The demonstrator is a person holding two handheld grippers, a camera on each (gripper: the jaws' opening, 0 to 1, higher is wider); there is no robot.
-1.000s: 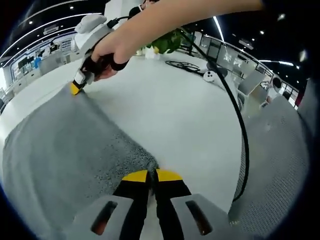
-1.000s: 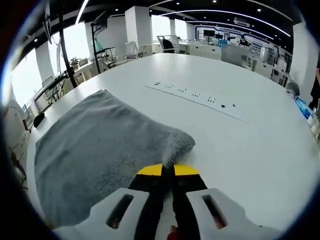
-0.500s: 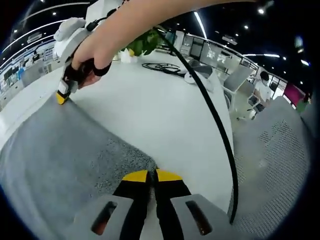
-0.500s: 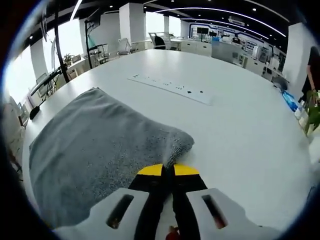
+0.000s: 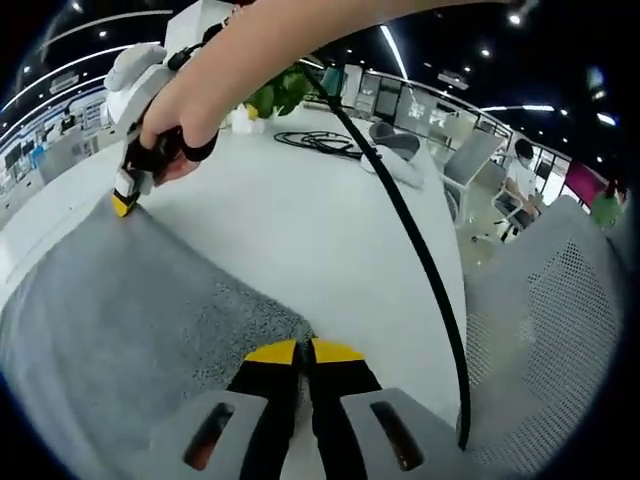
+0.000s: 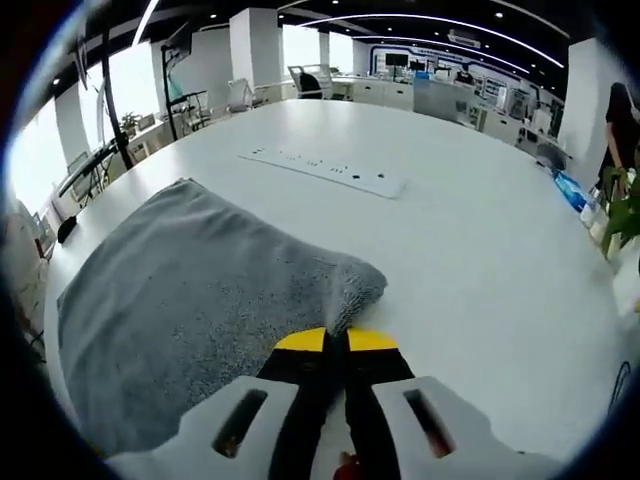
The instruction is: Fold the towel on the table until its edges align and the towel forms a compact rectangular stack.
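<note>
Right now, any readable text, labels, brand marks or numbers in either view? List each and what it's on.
None can be read.
The long white strip on the table, right gripper view: a row of small dark marks, too small and blurred to read.
Gray towel: no tag or print showing.
Left gripper and right gripper: yellow-tipped black jaws, no lettering visible.
Background screens and signs: too blurred to read.
</note>
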